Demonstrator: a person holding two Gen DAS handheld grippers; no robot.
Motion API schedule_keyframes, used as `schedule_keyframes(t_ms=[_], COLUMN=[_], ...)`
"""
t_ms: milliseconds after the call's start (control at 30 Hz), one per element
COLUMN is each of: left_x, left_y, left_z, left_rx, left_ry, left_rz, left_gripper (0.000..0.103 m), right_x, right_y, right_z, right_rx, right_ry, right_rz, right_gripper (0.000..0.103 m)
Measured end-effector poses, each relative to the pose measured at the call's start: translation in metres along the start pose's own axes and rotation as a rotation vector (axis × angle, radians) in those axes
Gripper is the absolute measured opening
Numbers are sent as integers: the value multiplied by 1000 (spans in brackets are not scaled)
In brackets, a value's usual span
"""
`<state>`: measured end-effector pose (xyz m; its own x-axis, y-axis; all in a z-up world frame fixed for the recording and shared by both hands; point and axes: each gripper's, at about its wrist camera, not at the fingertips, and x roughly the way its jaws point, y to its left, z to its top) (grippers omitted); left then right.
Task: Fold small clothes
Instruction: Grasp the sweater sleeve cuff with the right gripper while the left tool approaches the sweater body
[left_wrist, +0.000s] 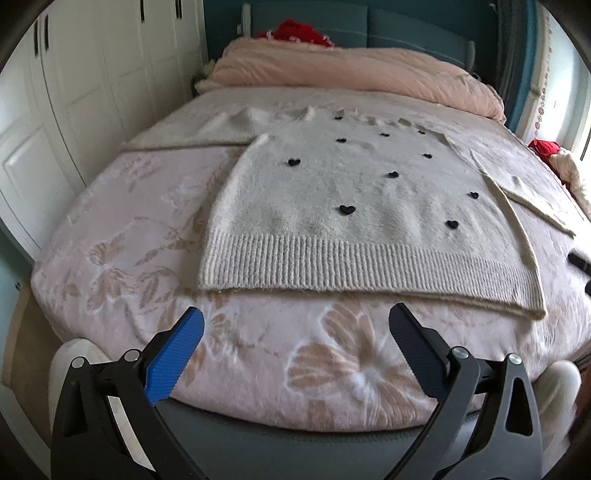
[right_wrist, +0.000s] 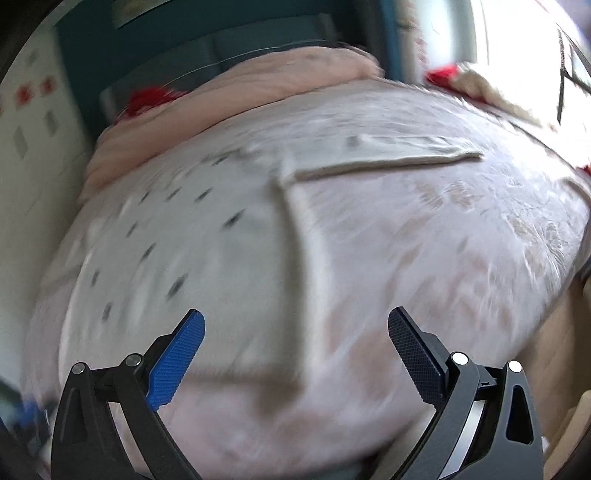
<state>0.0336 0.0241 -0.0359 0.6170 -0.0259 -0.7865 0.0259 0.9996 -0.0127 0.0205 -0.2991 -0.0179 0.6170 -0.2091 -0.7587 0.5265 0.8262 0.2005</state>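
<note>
The left hand-held gripper hangs wide apart, holding nothing, just short of the sweater hem. The right hand-held gripper gapes too. The sweater lies flat on the bed, sleeves out — likely spread for folding.

A bed carried everything, covered by a pale pink spread with a tan flower pattern. A cream knitted sweater with small black hearts lay flat on the spread, its ribbed hem toward the near edge and both sleeves stretched out to the sides. At the far end a pink quilt was bunched across the bed's width. Red and cream cloth lay at the right edge.
</note>
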Motion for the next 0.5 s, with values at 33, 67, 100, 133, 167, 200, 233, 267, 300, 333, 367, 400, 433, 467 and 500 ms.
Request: schedule_keyframes(t_ms=[33, 67, 100, 133, 167, 200, 233, 267, 300, 333, 367, 400, 433, 467, 500], left_x=[5, 11, 15, 19, 24, 29, 34, 39, 43, 49, 55, 59, 64, 70, 74], left_y=[1, 2, 2, 1, -1, -3, -6, -9, -11, -14, -16, -18, -20, -21, -23], left_z=[3, 7, 10, 13, 17, 20, 23, 26, 29, 32, 35, 37, 39, 40, 42], left_rx=[-8, -13, -15, -16, -14, -11, -7, 2, 10, 20, 23, 25, 25, 24, 25], left_ry=[12, 22, 27, 31, 38, 45, 53, 61, 69, 79, 87, 97, 108, 122, 132], left_rz=[-7, -10, -7, -2, 3, 7, 10, 16, 22, 29, 32, 35, 36, 34, 32], left_gripper=[98, 98, 98, 98, 98, 98, 98, 98, 98, 98, 98, 98, 98, 98, 98], right_x=[14, 32, 48, 62, 78, 92, 104, 114, 129, 142, 151, 162, 173, 180, 190], right_y=[-20, -47, -70, -90, -113, -134, -152, -166, -184, -198, -207, -217, -226, -231, -238], right_z=[23, 49, 70, 87, 107, 122, 134, 143, 154, 164, 171, 178, 184, 188, 193], right_rx=[50, 114, 173, 227, 294, 356, 406, 444, 493, 529, 550, 577, 602, 620, 645], right_ry=[15, 25, 30, 30, 25, 16, 10, 6, -2, -9, -15, -25, -27, -26, -35], right_rz=[18, 35, 48, 61, 67, 64, 57, 48, 34, 19, 7, -7, -17, -20, -9], right_gripper=[98, 98, 98, 98, 98, 98, 98, 98, 98, 98, 98, 98, 98, 98, 98])
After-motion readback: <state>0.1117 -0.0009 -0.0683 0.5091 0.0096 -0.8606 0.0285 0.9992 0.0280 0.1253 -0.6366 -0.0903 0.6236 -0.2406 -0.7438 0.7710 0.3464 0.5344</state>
